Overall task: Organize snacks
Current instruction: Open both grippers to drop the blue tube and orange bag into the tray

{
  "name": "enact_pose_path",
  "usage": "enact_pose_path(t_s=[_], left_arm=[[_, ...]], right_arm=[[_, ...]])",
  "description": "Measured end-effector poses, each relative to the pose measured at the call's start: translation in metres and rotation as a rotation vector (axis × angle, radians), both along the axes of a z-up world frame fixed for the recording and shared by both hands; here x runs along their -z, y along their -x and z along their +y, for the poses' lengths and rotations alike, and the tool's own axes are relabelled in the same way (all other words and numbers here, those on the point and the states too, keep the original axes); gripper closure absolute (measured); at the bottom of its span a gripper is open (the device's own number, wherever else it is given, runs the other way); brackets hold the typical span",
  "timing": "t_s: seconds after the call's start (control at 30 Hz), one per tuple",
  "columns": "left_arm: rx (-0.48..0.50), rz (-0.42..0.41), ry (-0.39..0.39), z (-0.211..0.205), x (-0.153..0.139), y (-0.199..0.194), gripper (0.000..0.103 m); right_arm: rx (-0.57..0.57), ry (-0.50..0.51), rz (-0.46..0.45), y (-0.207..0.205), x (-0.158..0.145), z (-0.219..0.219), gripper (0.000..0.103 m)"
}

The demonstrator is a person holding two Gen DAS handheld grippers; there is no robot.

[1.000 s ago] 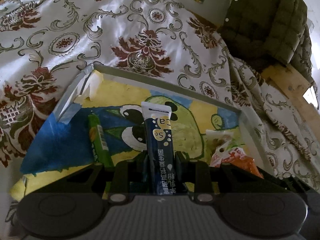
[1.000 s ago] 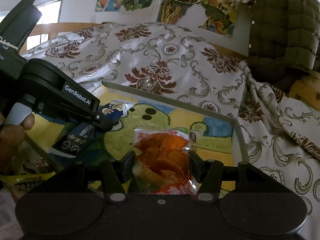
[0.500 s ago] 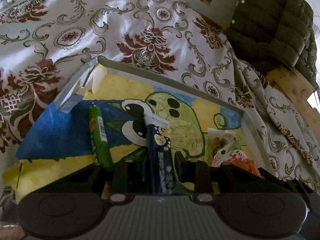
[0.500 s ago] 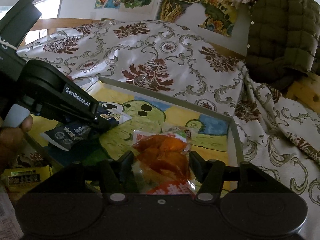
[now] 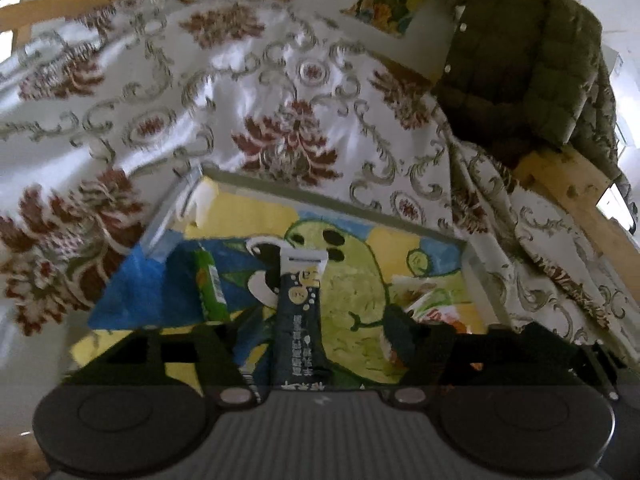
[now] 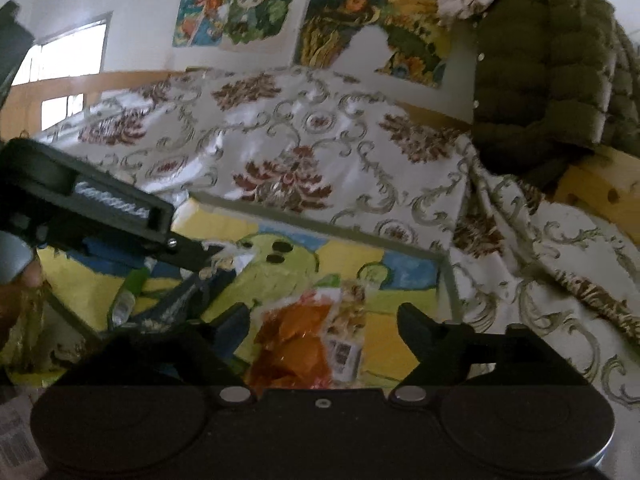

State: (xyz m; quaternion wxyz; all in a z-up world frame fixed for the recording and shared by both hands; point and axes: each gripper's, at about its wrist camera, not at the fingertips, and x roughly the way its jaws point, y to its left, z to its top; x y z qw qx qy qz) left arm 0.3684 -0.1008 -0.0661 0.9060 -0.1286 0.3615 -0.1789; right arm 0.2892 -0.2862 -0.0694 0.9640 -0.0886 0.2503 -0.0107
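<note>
Snacks are lying in the shallow grey-rimmed tray [image 5: 332,196] lined with a yellow, blue and green cartoon drawing: a dark navy stick sachet [image 5: 300,320] between the spread fingers of the left gripper [image 5: 316,328], a slim green stick packet [image 5: 210,288] beside it, and a glossy orange-filled clear pouch [image 6: 296,348] between the right gripper [image 6: 324,320] and its parted fingers. Both seem to be releasing; backing away without snagging comes next

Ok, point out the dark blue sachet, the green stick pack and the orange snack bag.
dark blue sachet [image 5: 301,320]: left wrist view, middle of its printed body.
green stick pack [image 5: 210,286]: left wrist view, mid-length of the wrapper.
orange snack bag [image 6: 298,344]: right wrist view, orange centre.
</note>
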Motion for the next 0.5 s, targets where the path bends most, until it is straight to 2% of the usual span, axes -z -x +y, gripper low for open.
enact_pose_path(t_s=[0.03, 0.3, 0.5], left_arm=[[-0.011, -0.016, 0.005, 0.003, -0.004, 0.005, 0.021], [-0.100, -0.099, 0.020, 0.028, -0.032, 0.040, 0.005], [-0.127, -0.167, -0.023, 0.038, -0.047, 0.072, 0.000]], right_arm=[[0.003, -0.004, -0.011, 0.002, -0.003, 0.000, 0.013], [0.033, -0.004, -0.099, 0.026, -0.032, 0.000, 0.004], [0.047, -0.022, -0.122, 0.049, -0.046, -0.002, 0.001]])
